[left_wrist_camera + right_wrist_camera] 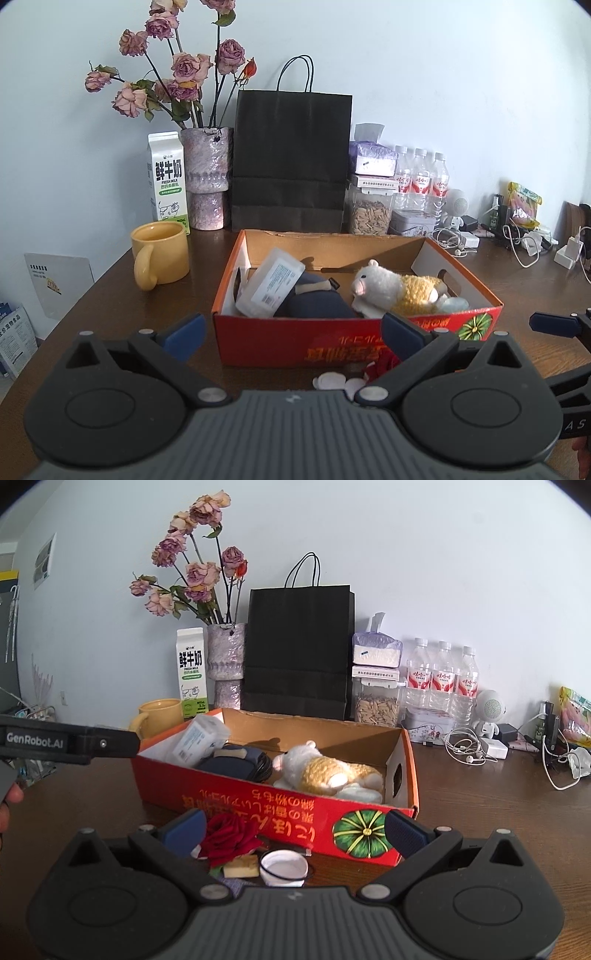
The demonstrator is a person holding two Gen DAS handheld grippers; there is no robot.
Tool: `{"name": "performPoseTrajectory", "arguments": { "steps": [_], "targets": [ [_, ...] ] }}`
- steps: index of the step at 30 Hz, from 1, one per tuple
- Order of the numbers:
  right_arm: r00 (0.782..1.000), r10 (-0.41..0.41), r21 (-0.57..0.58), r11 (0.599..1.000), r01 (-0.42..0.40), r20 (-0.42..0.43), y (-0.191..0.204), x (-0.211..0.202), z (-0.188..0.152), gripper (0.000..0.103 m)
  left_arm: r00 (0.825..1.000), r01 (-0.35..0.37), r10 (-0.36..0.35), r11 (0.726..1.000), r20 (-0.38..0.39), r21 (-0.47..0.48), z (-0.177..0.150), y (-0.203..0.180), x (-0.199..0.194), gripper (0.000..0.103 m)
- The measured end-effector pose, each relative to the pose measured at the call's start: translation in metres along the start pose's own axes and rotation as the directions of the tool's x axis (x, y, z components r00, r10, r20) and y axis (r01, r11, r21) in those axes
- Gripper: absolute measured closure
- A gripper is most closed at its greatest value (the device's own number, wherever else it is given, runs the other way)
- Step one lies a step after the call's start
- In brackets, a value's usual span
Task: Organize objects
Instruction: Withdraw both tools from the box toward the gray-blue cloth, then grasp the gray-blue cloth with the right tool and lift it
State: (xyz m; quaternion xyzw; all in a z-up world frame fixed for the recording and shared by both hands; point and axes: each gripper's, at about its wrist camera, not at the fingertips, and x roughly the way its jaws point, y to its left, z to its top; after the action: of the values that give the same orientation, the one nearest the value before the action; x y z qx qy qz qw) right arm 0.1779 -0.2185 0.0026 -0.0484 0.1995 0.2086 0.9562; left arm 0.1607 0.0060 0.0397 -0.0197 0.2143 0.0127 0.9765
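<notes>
A red cardboard box [332, 341] [258, 805] stands on the brown table. In it lie a plush sheep [399, 290] [325, 770], a dark blue pouch [317, 302] [236, 762] and a clear plastic case [271, 282] [201, 738]. In front of the box lie a red fabric rose [229, 836], a small tan block [242, 867] and a white round lid [283, 866]. My left gripper [293, 334] is open and empty before the box. My right gripper [295, 829] is open and empty, with the rose and lid between its fingers.
A yellow mug [160, 254], a milk carton [168, 179], a vase of dried roses [207, 177], a black paper bag [291, 158], a seed jar [371, 214], water bottles [421, 181] and cables [472, 747] stand behind the box.
</notes>
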Motion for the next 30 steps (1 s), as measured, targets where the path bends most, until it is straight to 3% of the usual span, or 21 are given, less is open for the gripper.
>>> {"name": "performPoseTrajectory", "arguments": {
  "steps": [16,30],
  "targets": [
    [0.994,0.044,-0.001,0.999,-0.044,-0.099,0.017,-0.011,-0.029,0.0,0.997,-0.044,0.043,0.999,-0.06,-0.007,-0.034,0.03,-0.03,0.0],
    [0.951,0.088,0.071,0.995,-0.07,-0.297,0.038,0.025,-0.05,0.0,0.991,-0.023,0.019,0.999,-0.133,-0.028,-0.053,0.034,-0.02,0.0]
  ]
}}
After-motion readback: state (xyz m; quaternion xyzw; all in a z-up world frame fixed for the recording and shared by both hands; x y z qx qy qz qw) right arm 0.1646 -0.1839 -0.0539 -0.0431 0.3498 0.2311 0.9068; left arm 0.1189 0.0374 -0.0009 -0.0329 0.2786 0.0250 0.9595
